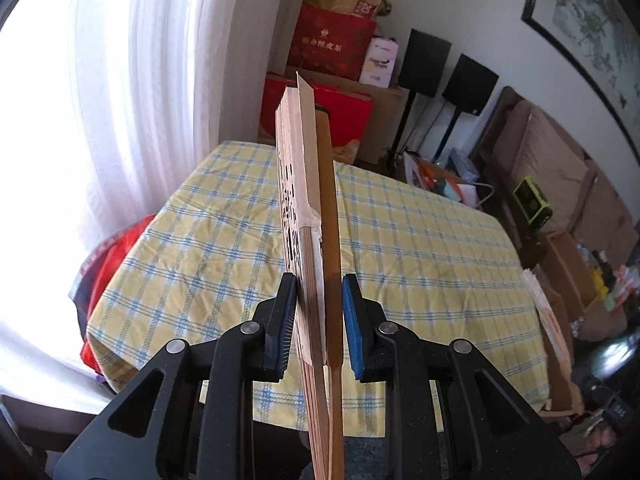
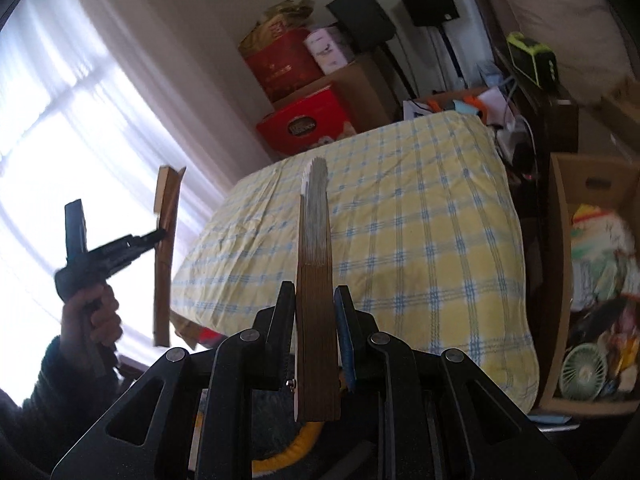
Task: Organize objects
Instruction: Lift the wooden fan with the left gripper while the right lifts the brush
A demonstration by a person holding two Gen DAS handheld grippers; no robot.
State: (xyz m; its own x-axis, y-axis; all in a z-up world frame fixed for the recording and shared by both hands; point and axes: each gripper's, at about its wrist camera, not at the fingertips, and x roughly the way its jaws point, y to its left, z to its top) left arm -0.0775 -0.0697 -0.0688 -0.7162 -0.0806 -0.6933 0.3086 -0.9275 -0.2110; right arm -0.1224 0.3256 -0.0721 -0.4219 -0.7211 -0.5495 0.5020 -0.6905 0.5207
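Two folded fans are in your grip, one per gripper, both held above the near side of the table with the yellow-and-blue checked cloth (image 1: 420, 240).

Your left gripper (image 1: 319, 320) pinches a tan, closed paper-and-bamboo fan (image 1: 308, 200) printed with dark characters on one face. It stands edge-on between the blue-padded fingers (image 1: 354, 320), running from below the jaws up and away over the cloth, its far tip reaching, as the camera sees it, to the red boxes stacked beyond the table's far edge. The left pad lies flat against the printed face; on the other side a thin sliver of gap seems to show between the fan's brown guard and the right pad near its tip, so contact there is hard to judge, though the jaws are drawn in close around the fan.

Your right gripper (image 2: 314, 308) pinches a darker, closed slatted fan of brown wood with grey leaf edges (image 2: 316, 248). Its pivot end hangs below the jaws, nearest you, and its ragged tip points out over the cloth.

In the right wrist view, the left gripper and your hand (image 2: 94, 312) appear off the table's left side, before the white curtain (image 2: 60, 140), the tan fan upright in it.
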